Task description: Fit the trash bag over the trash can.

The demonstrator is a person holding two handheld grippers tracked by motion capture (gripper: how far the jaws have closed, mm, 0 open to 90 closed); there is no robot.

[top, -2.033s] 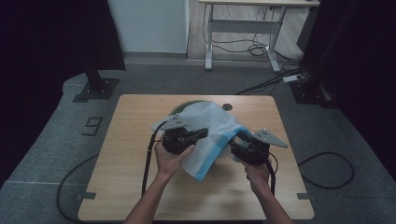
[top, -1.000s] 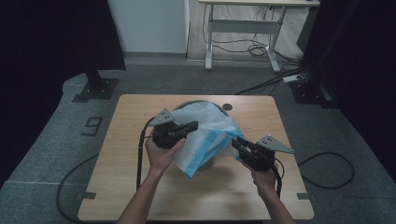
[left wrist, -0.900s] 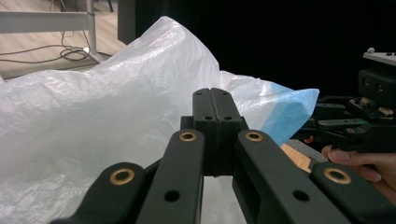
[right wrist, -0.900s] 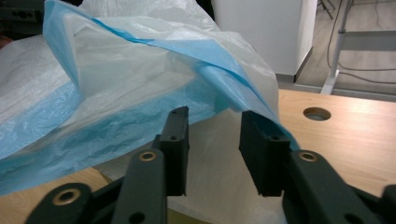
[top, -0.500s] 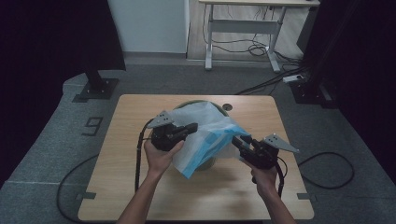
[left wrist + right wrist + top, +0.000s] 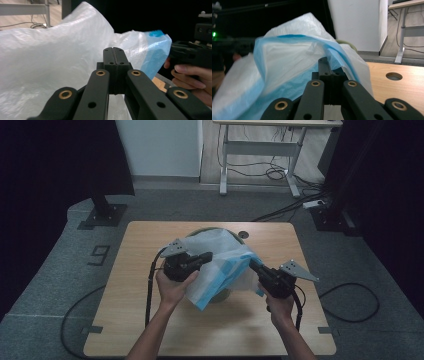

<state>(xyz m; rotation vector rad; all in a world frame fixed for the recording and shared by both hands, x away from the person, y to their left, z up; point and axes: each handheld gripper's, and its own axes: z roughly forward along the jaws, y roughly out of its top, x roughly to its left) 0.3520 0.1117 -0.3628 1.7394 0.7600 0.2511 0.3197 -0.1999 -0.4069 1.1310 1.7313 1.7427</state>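
A thin white plastic bag (image 6: 222, 262) with a blue edge hangs over a green round container (image 6: 202, 229) in the middle of the table. From the left, my left gripper (image 6: 210, 256) is shut on the bag's white film (image 6: 50, 62), its jaws pressed together (image 6: 113, 50). On the right, my right gripper (image 6: 251, 263) has just been closing, and its jaws (image 6: 324, 60) now pinch the blue edge (image 6: 287, 62). The bag is stretched between the two. In the left gripper view the right gripper (image 6: 190, 53) shows at the bag's blue corner.
The wooden table (image 6: 150, 320) has a round hole (image 6: 242, 234) near its far edge, behind the container. Cables trail from both grippers over the table's near edge. A dark stand base (image 6: 102, 215) and a desk frame (image 6: 260, 150) stand on the floor beyond.
The right gripper moved out to the right of the bag and now grips its blue edge. The left gripper lifted its side slightly. The bag is spread wider between them.
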